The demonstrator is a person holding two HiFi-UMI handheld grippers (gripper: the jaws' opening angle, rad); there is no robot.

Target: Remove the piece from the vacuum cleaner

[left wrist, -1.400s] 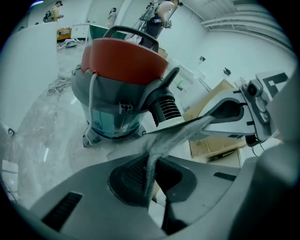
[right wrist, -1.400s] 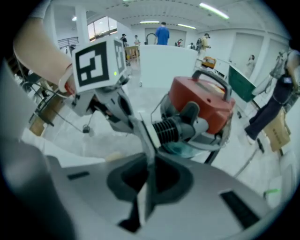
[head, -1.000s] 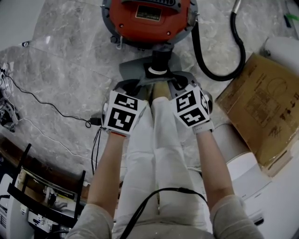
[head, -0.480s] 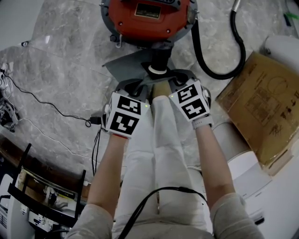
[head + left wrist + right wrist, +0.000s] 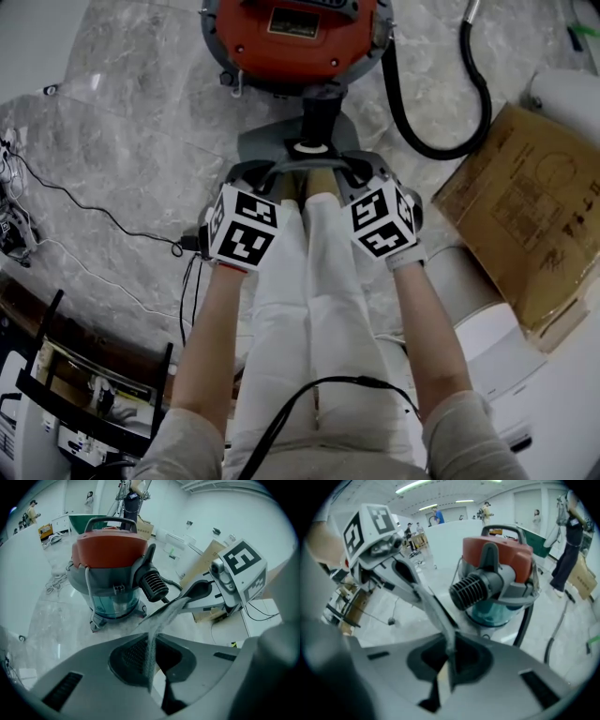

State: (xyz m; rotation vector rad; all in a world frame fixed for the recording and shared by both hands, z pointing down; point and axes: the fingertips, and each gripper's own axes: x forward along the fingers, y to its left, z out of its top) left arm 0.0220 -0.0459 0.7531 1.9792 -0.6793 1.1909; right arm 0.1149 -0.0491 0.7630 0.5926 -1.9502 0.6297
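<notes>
Piece (image 5: 267,142), just one, clamped by left gripper (image 5: 150,667) and right gripper (image 5: 449,665) before one vacuum cleaner (image 5: 295,33).

A thin grey piece (image 5: 262,145) is held just beside the upright red-lidded vacuum cleaner (image 5: 295,42).

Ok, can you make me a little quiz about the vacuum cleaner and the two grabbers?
1. True or false: the vacuum cleaner has a blue lid.
2. What do the left gripper and the right gripper both clamp? A) a sock B) the flat grey piece C) a spoon
3. In the head view, on which side of the vacuum cleaner does the black hose curl across the floor?

Key: 1 false, the lid is orange-red. 2 B. 3 the right side.
</notes>
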